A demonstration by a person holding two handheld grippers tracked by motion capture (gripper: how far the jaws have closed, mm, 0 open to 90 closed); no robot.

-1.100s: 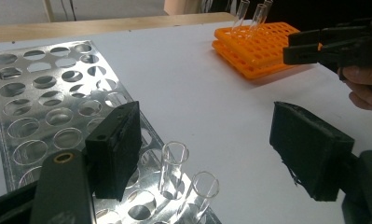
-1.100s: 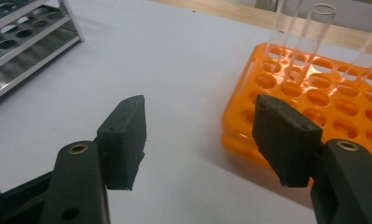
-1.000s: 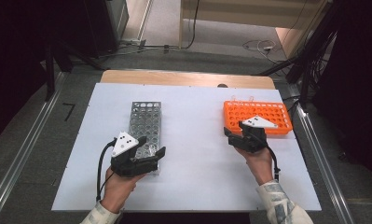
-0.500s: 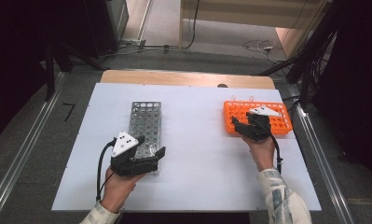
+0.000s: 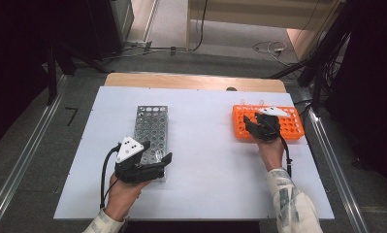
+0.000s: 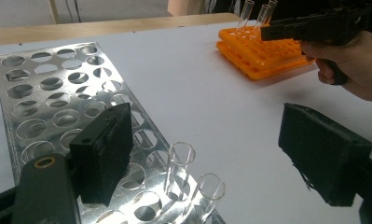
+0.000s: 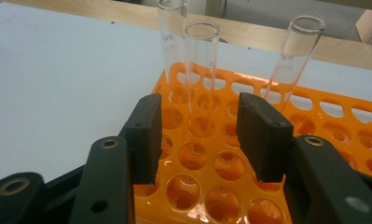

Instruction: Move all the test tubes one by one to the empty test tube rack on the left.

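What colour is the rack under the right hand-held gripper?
Bright orange; the rack shows best in the right gripper view, beneath the hand-held gripper.

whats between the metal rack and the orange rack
Nothing: in the high view the white table is bare between the metal rack and the orange rack.

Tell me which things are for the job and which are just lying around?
For the job:
orange rack
glass tubes in it
metal rack
two tubes in it
right gripper, open, lined up on a tube
left gripper, open by the metal rack

Just lying around:
cables on the floor
wooden board behind the table
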